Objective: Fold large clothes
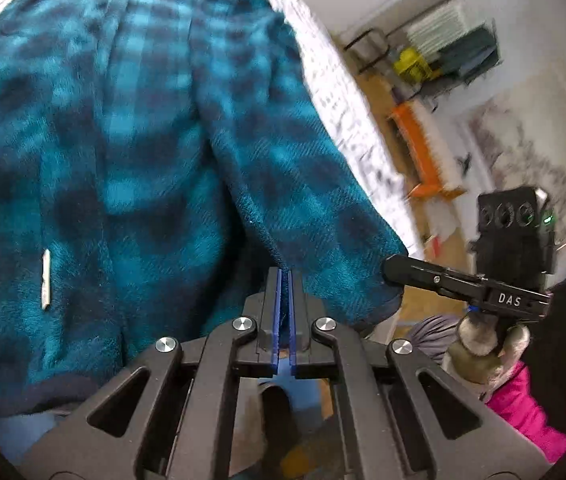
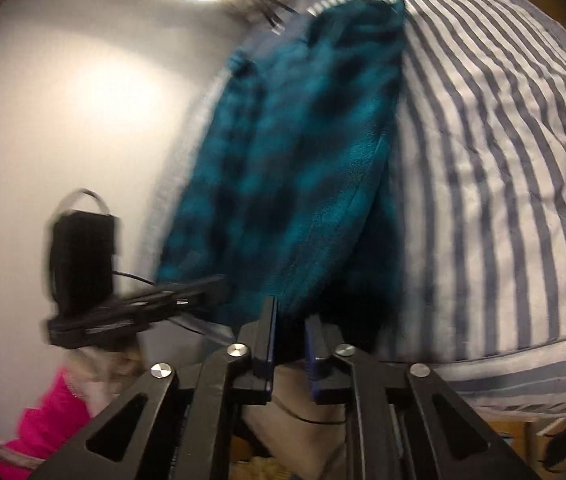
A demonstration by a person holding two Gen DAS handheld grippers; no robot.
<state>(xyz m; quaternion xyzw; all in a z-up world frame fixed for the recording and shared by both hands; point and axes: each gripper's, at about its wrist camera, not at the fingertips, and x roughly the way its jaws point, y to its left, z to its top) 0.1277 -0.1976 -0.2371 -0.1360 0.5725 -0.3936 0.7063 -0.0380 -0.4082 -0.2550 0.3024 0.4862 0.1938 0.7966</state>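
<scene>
- The teal and dark plaid fleece garment (image 1: pixel 131 152) lies spread over a blue-and-white striped duvet (image 2: pixel 495 184), and in the left wrist view it fills most of the picture.
- Its long axis runs from the near hem away toward the far end of the bed; in the right wrist view it reads as a long strip that leans from lower left up to upper right, narrowing as it goes far.
- The near hem has a dark navy band (image 1: pixel 35 394) (best seen at the lower left of the left wrist view).
- A fold or seam ridge (image 1: pixel 239 184) runs lengthwise down the cloth and ends at the left gripper (image 1: pixel 284 280).
- The left gripper's blue-padded fingers stand pressed together with that ridge of fleece pinched between them at the near edge.
- The right gripper (image 2: pixel 291 312) sits at the near hem too; its fingers are narrow, with dark fleece in the gap, so it grips the garment's edge.
- The other gripper shows in each view, biting the same near hem just beside.
- A small white tab (image 1: pixel 46 278) lies on the fleece at the left.
- A pink sleeve (image 1: pixel 523 408) shows at the near right.
</scene>
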